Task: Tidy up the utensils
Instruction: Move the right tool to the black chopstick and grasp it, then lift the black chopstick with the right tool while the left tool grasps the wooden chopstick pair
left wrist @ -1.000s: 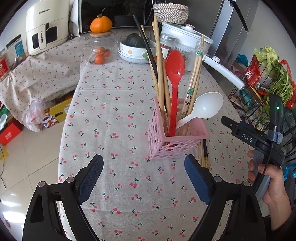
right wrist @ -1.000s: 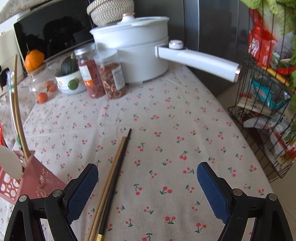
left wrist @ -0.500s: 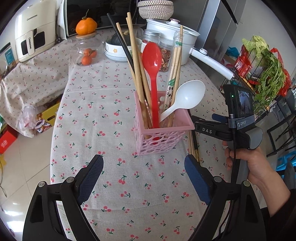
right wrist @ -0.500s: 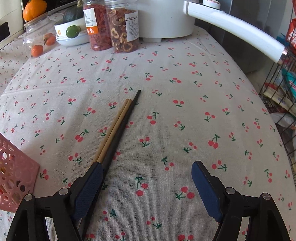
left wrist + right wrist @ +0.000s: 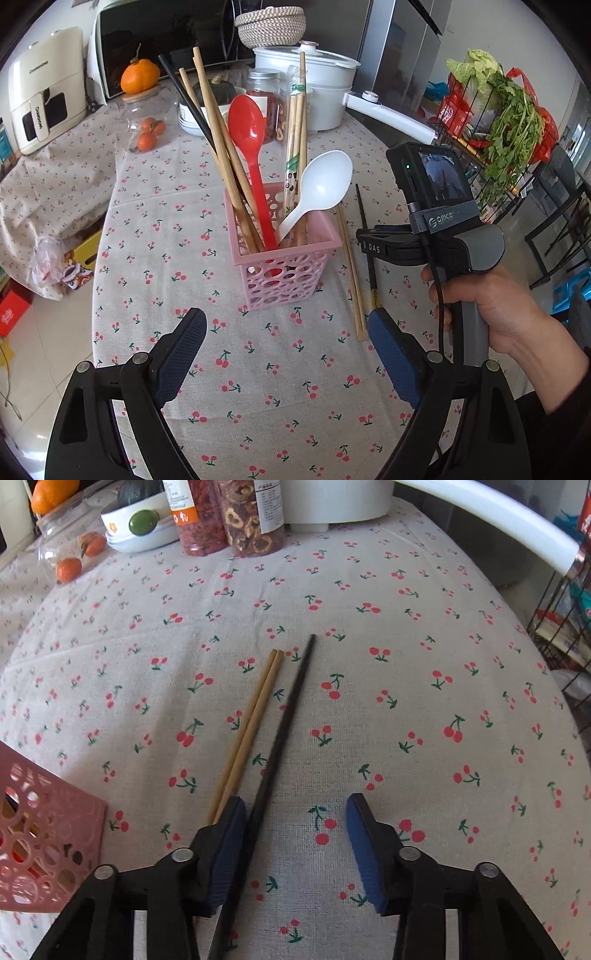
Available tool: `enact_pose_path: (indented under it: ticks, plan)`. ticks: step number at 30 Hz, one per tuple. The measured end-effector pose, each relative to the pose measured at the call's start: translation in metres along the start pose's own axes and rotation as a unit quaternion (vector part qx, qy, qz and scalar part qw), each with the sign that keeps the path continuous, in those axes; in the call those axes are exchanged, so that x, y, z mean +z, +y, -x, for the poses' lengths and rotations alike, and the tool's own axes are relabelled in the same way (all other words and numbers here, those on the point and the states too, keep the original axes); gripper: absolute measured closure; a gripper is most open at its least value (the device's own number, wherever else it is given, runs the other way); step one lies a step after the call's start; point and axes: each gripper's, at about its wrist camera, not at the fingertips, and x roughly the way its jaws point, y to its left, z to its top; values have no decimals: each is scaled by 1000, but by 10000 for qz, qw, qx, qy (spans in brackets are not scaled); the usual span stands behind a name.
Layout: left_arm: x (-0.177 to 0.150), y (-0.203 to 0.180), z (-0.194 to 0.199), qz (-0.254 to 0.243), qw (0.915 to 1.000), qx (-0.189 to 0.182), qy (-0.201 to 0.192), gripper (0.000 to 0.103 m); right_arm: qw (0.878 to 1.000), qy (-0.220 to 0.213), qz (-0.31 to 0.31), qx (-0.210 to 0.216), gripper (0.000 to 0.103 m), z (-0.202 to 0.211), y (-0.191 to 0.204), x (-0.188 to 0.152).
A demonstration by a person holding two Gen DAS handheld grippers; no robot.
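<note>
1. A pink perforated basket [image 5: 284,258] was seen standing on the cherry-print tablecloth [image 5: 166,221]; it held wooden chopsticks [image 5: 221,147], a red spoon [image 5: 251,147], a white spoon [image 5: 317,188] and a sleeved pair of chopsticks [image 5: 297,122].
2. The left gripper [image 5: 288,354] was held above the cloth in front of the basket, with its jaws spread wide and nothing between them.
3. Just right of the basket, a pair of wooden chopsticks [image 5: 251,723] and a single black chopstick [image 5: 284,716] were seen lying side by side on the cloth.
4. The right gripper [image 5: 295,845] was held low over the near ends of these, its jaws open; the black chopstick ran between the pads, close against the left pad [image 5: 225,849], while the wooden pair passed under or outside that pad. Whether the pad touched the black chopstick could not be told.
5. The right hand [image 5: 491,306] was seen wrapped around the handle of its gripper.
6. A white pot [image 5: 314,88], two jars [image 5: 221,513] and a bowl [image 5: 136,528] were seen at the far end of the table.
</note>
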Motion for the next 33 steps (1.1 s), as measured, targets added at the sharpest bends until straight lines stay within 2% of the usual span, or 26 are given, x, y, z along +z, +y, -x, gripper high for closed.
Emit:
enact_pose_path:
  ticks: [1,5,10,12,13,14,16,19,22,25,29,31,33]
  plan:
    - [-2,-3,0,-39,10000,13,-7,12,9999,57,-25,89,93,1,-2,0]
    - [-9,-20,1,-257,9997,-1,-22,12,9981,304,-448,288,100,5,-30,-6]
    - [-12,-66,-17,-619,9981,42,34,14,9914,570,-1085,450,100,14,-73,-18]
    - [-9,-91,-29,-844,9964,59,-53,21,9905,611,-1163,417,100,19,-86,-23]
    - [-6,-104,-39,-939,9956,71,2,27,9897,619,-1218,425,100,22,-94,-25]
    - [-1,-115,-49,-941,9955,57,97,37,9888,628,-1278,445,99,23,-103,-27]
    - [14,-129,-71,-789,9965,76,273,47,9861,653,-1446,484,99,23,-123,-31]
    - [40,-142,-100,-549,9969,363,428,50,9740,681,-1971,889,99,24,-154,-39]
    - [66,-147,-124,-469,9955,633,518,56,9674,708,-2170,1097,99,26,-170,-43]
    - [89,-146,-149,-346,9940,739,726,66,9651,721,-2218,1193,99,25,-175,-44]
    - [109,-136,-176,-176,9899,1122,846,67,9655,710,-2166,1259,99,24,-180,-42]
    - [111,-133,-190,-276,9846,1444,948,67,9643,696,-2196,1310,99,23,-184,-41]
    - [111,-128,-204,-305,9808,1579,1106,67,9614,689,-2270,1392,99,21,-189,-40]
